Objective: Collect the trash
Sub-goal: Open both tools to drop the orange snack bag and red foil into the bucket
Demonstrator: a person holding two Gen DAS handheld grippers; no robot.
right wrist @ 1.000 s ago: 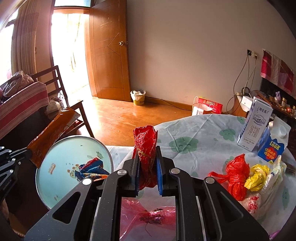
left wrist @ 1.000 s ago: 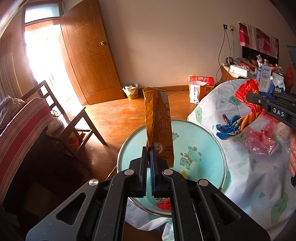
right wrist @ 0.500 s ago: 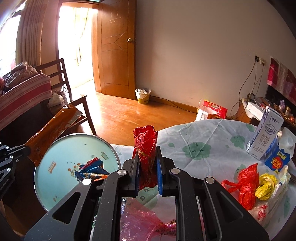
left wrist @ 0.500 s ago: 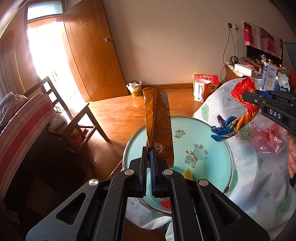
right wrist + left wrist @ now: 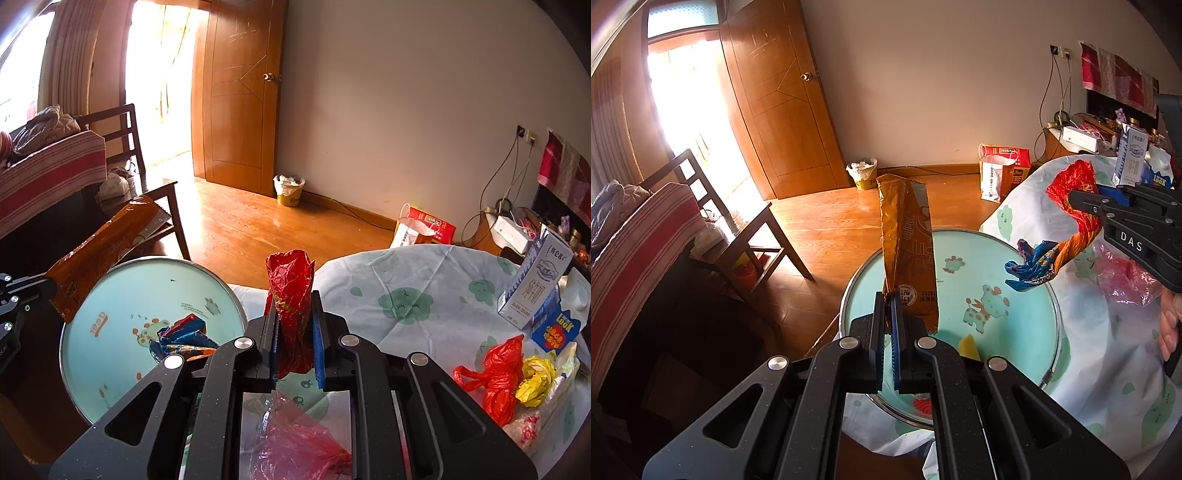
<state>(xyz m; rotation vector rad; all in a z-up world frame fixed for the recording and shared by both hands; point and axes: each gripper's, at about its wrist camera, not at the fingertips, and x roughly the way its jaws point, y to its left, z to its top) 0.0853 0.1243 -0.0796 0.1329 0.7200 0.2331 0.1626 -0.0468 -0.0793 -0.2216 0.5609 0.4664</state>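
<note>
My left gripper [image 5: 888,301] is shut on the bottom corner of a long orange snack wrapper [image 5: 907,236], which stands upright over the round light-blue cartoon tray [image 5: 1015,332]. In the right wrist view, my right gripper [image 5: 295,308] is shut on a crumpled red wrapper [image 5: 291,280]. Its blue and orange tail [image 5: 181,334] hangs over the tray [image 5: 122,291]. The left wrist view shows the right gripper [image 5: 1080,199] at the tray's right side, with the red wrapper [image 5: 1067,184] in it. Small yellow and red scraps lie in the tray.
The tray sits at the edge of a table under a pale printed cloth [image 5: 406,280]. On the cloth lie a pink plastic bag [image 5: 295,443], a red bag [image 5: 495,376], a yellow bag [image 5: 535,376] and milk cartons [image 5: 535,280]. A small bin [image 5: 289,190] stands by the wall, a wooden chair [image 5: 746,236] at left.
The right gripper and its red wrapper have drifted a little toward the tray. The left gripper keeps the orange wrapper in the same place.
</note>
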